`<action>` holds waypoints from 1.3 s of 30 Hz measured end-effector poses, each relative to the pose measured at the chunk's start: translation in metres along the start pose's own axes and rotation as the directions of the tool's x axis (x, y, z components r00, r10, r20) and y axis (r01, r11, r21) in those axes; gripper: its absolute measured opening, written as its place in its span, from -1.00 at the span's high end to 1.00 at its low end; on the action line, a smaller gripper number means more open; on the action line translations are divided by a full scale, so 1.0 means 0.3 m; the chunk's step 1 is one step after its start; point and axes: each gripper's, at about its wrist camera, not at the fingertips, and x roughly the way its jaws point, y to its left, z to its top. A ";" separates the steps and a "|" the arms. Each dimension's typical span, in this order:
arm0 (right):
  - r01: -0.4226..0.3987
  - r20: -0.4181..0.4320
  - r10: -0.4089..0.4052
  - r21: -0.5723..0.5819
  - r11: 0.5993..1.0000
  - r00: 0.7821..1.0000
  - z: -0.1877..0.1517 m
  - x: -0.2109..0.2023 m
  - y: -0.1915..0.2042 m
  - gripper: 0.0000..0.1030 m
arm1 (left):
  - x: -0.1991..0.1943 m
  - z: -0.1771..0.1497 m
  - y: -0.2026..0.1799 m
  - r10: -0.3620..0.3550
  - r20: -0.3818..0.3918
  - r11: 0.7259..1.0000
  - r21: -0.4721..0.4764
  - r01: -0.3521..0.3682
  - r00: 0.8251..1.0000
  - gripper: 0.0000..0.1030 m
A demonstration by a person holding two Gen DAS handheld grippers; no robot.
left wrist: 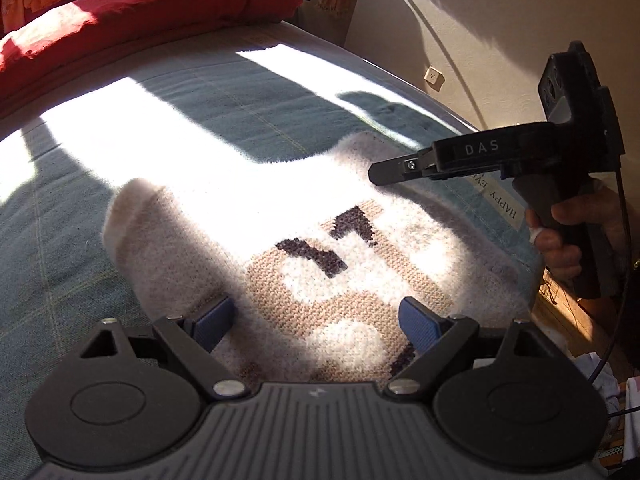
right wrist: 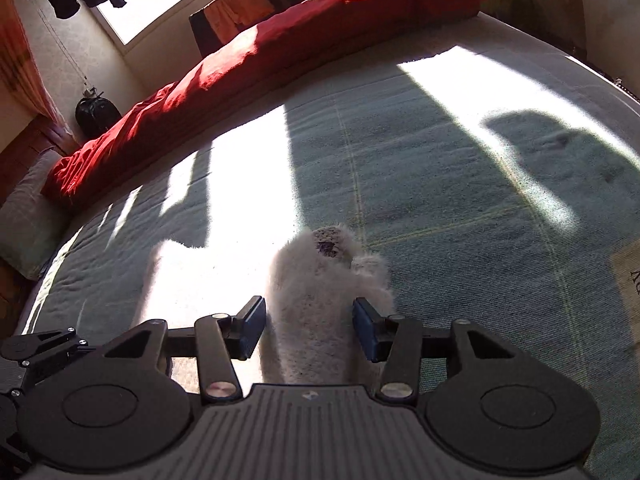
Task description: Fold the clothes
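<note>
The fuzzy white sweater (left wrist: 304,248) lies flat on the blue-green bedspread (left wrist: 200,104), directly ahead of and beneath both tools. The left gripper (left wrist: 316,324) hovers over its knitted front with jaws wide and nothing between them. The right gripper (right wrist: 310,328) is half open; a raised fold of the sweater (right wrist: 320,288) stands between its pads, and neither pad appears to press it. That fold runs straight away from the right gripper, the nearer tool. Count: 1 sweater, 2 grippers, 1 red duvet (right wrist: 280,40) far beyond
</note>
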 end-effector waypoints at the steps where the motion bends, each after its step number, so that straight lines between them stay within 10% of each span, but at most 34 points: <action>1: -0.013 -0.001 0.013 0.014 1.000 1.000 -0.001 0.001 -0.006 0.38 | -0.003 0.002 0.002 0.001 0.002 1.000 -0.004 -0.001 1.000 -0.74; 8: -0.005 0.023 0.004 0.030 1.000 1.000 -0.022 -0.080 -0.024 0.54 | -0.027 0.053 0.000 -0.001 0.053 1.000 0.000 0.001 0.999 -0.74; 20: 0.024 0.096 -0.024 -0.002 1.000 0.995 -0.021 -0.199 0.022 0.25 | -0.063 0.032 -0.057 0.032 0.028 0.999 0.032 -0.033 0.999 -0.74; 31: 0.023 -0.042 -0.024 -0.032 0.999 0.999 -0.122 -0.146 0.052 0.24 | -0.024 -0.032 -0.151 -0.001 -0.063 1.000 0.022 0.002 0.998 -0.98; 34: 0.040 -0.011 -0.040 -0.025 0.999 0.999 -0.124 -0.209 0.079 -0.17 | -0.057 -0.013 -0.161 0.050 -0.081 0.999 -0.013 -0.051 0.995 -0.98; 39: 0.021 0.015 -0.021 -0.022 1.000 1.000 -0.170 -0.322 0.106 -0.26 | -0.131 -0.042 -0.224 -0.012 -0.034 0.999 -0.036 0.011 0.999 -0.98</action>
